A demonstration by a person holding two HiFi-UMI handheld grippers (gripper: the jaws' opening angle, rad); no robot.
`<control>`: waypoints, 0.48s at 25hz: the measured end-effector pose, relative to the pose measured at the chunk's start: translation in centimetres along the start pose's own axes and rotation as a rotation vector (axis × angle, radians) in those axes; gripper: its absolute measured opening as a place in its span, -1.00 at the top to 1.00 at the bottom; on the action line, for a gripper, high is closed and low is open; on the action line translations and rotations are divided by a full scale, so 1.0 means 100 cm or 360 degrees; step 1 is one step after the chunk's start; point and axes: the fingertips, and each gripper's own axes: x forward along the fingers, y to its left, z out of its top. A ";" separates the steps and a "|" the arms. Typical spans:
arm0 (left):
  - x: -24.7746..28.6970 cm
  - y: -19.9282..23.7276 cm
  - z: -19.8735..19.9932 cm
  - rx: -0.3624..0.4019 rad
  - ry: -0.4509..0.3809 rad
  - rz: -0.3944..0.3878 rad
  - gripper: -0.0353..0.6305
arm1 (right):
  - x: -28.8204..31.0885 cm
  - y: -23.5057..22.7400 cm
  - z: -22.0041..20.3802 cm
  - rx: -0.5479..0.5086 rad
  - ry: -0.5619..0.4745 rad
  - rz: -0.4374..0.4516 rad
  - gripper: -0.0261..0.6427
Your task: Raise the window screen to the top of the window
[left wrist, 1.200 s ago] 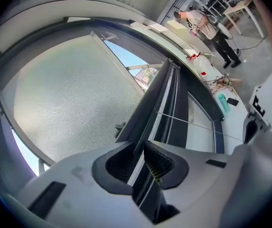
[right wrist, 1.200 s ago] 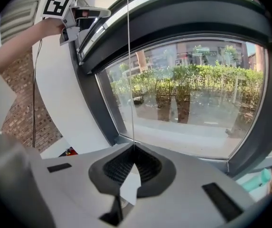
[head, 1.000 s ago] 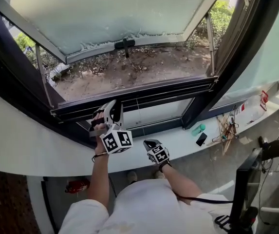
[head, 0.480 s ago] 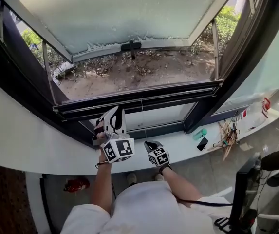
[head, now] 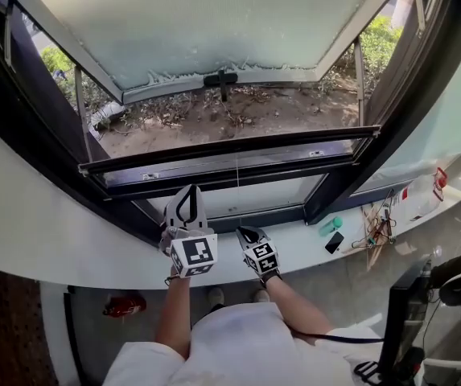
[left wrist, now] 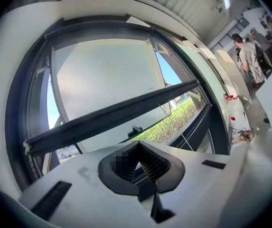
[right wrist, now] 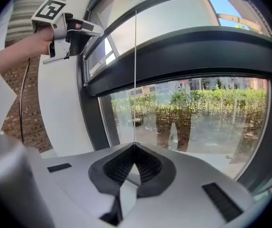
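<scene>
Screen bar (head: 230, 147) rose above sill (head: 302, 244); right tool (head: 244, 233) pinches cord (right wrist: 136, 80), left tool (head: 186, 195) closed empty.

I see a white ledge (head: 306, 249). Near its right end lies a small green bottle (head: 328, 225). A black phone (head: 334, 242) is just beside it. Closer to that right end is a heap of sticks and wires (head: 375, 225). On the floor under the ledge's left part sits a red thing (head: 124, 305). Outside I see brown dirt (head: 238, 115) and green bushes (head: 383, 34).
</scene>
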 end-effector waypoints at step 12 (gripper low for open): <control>-0.014 -0.010 -0.022 -0.0292 0.0024 -0.0021 0.89 | -0.013 -0.010 0.022 -0.0011 -0.0163 -0.0042 0.92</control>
